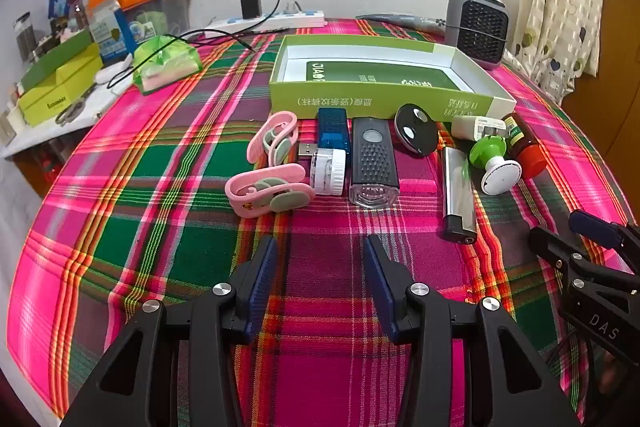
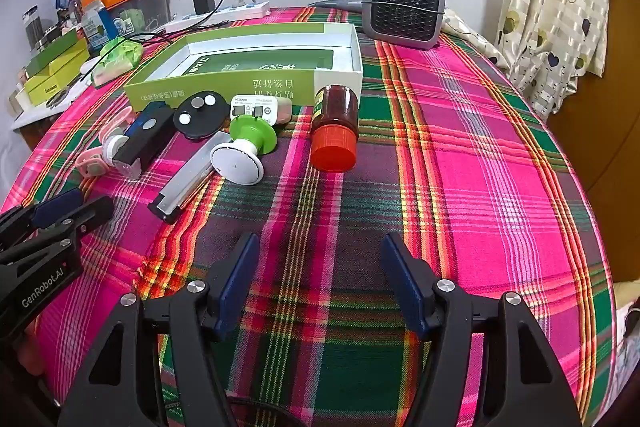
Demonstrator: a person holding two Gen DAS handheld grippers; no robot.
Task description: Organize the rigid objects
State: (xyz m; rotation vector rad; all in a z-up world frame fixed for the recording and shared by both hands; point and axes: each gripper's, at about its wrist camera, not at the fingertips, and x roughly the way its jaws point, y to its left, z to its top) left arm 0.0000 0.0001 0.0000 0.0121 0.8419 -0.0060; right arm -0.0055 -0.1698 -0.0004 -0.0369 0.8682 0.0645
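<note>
Nothing has gone into the box (image 1: 384, 99) yet, as far as I can judge: it sits open at the far side of the plaid cloth (image 2: 460, 155) with only a green card lying flat in its bottom, and the small things lie in a row just in front of its near wall. So this looks like the very start, with a first pick to be chosen. The left gripper (image 1: 320, 247) hovers low over bare cloth, jaws wide apart and holding nothing, pointed at the torch (image 1: 374, 163) and the white jar (image 1: 328, 171). The right gripper (image 2: 316, 247) is likewise spread and empty, aimed toward the bottle (image 2: 335, 131) lying on its side, orange cap toward us. That bottle is round and may roll, so I would close across its body. The left view shows 2 pink clips (image 1: 268, 189) and a blue USB stick (image 1: 332, 131) plainly; from the right they are mostly hidden behind the torch. The right view gives the clearer look at the charger (image 2: 260, 109), the green-and-white knob (image 2: 244, 155), the silver lighter (image 2: 188, 183) and the black fob (image 2: 200, 115).
</note>
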